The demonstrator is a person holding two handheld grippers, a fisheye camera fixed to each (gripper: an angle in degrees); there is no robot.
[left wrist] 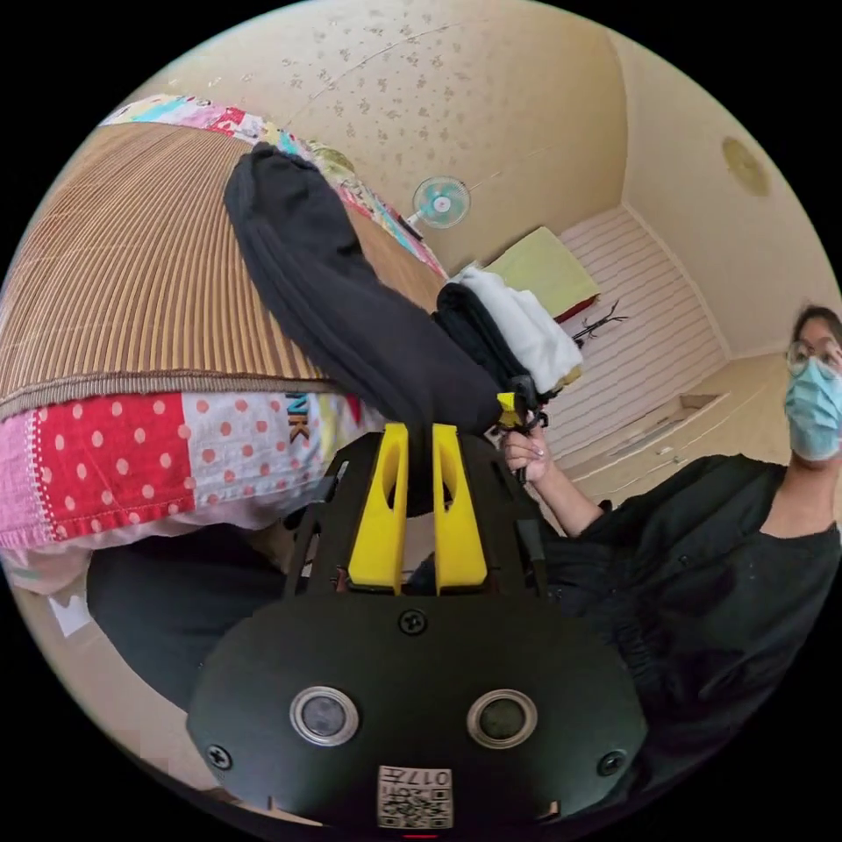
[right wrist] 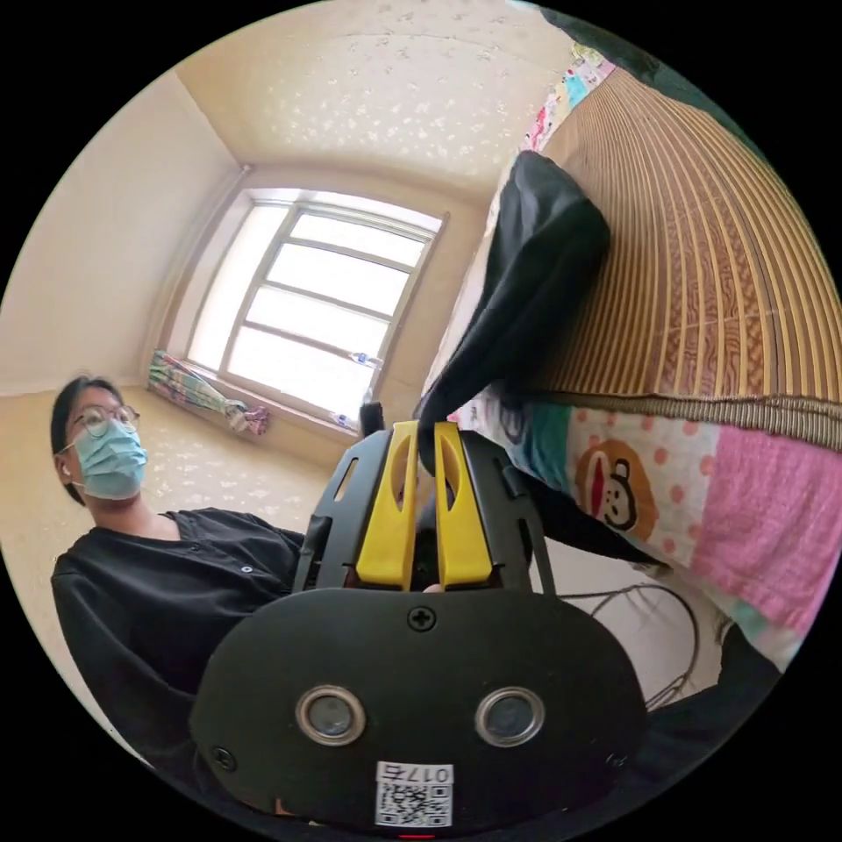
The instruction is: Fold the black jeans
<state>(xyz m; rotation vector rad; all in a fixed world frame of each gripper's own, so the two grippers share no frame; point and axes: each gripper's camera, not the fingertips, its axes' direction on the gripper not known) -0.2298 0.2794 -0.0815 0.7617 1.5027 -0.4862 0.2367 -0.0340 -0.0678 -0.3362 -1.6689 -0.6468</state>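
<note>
The black jeans (left wrist: 333, 298) hang as a long folded band from the woven mat (left wrist: 132, 281) on the bed down toward me. My left gripper (left wrist: 419, 431) is shut on one lower edge, with black cloth pinched between its yellow jaws. In the left gripper view, the right gripper (left wrist: 513, 408) holds the jeans' other corner, a person's hand (left wrist: 528, 454) behind it. In the right gripper view, the jeans (right wrist: 535, 281) rise from my right gripper (right wrist: 427, 431), which is shut on the cloth, up onto the mat (right wrist: 702, 263).
A patchwork quilt (left wrist: 132, 474) (right wrist: 702, 509) hangs over the bed's side under the mat. A stack of folded black and white clothes (left wrist: 526, 329) lies beyond the jeans. A person in black (left wrist: 702, 596) (right wrist: 158, 596) is close by. A fan (left wrist: 441, 202), a window (right wrist: 316, 298) and a floor cable (right wrist: 631, 605) are visible.
</note>
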